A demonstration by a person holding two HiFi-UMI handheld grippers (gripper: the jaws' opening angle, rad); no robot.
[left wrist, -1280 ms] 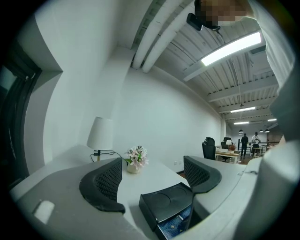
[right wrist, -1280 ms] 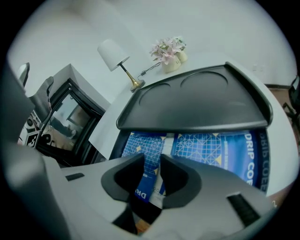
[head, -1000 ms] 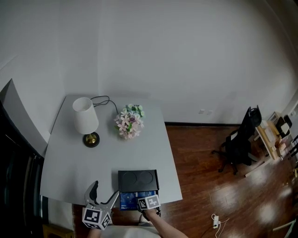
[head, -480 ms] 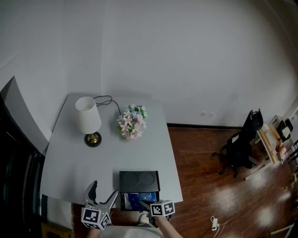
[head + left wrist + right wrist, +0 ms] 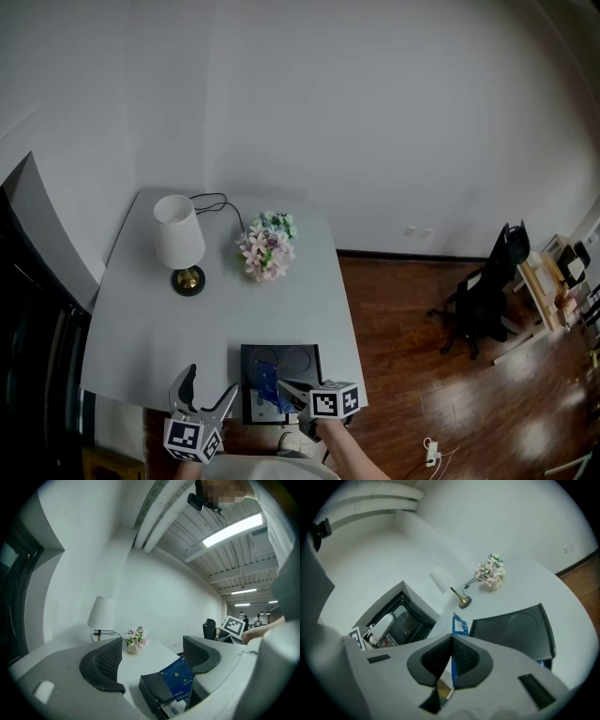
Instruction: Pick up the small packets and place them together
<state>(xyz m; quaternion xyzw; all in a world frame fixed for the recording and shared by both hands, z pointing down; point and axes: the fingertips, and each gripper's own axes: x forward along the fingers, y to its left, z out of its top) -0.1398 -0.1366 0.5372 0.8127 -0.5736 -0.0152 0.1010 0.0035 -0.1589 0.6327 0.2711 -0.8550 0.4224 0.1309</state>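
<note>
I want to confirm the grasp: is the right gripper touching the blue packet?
Touching. The right gripper view shows the right gripper shut on the blue packet, with its pads pressed against both faces of the packet's lower edge.

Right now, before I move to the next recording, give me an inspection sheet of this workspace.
Surface: white table, no spills seen.
Job's things: one blue packet held tilted over the black box; the box's other contents are unclear.
Clutter: lamp and flower bouquet at the far side.
Grippers: right gripper shut on the packet; left gripper open and empty at the table's near edge.
Cables: lamp cord on the table; white plug and lead on the floor.
Surroundings: white wall, wood floor, office chair.
</note>
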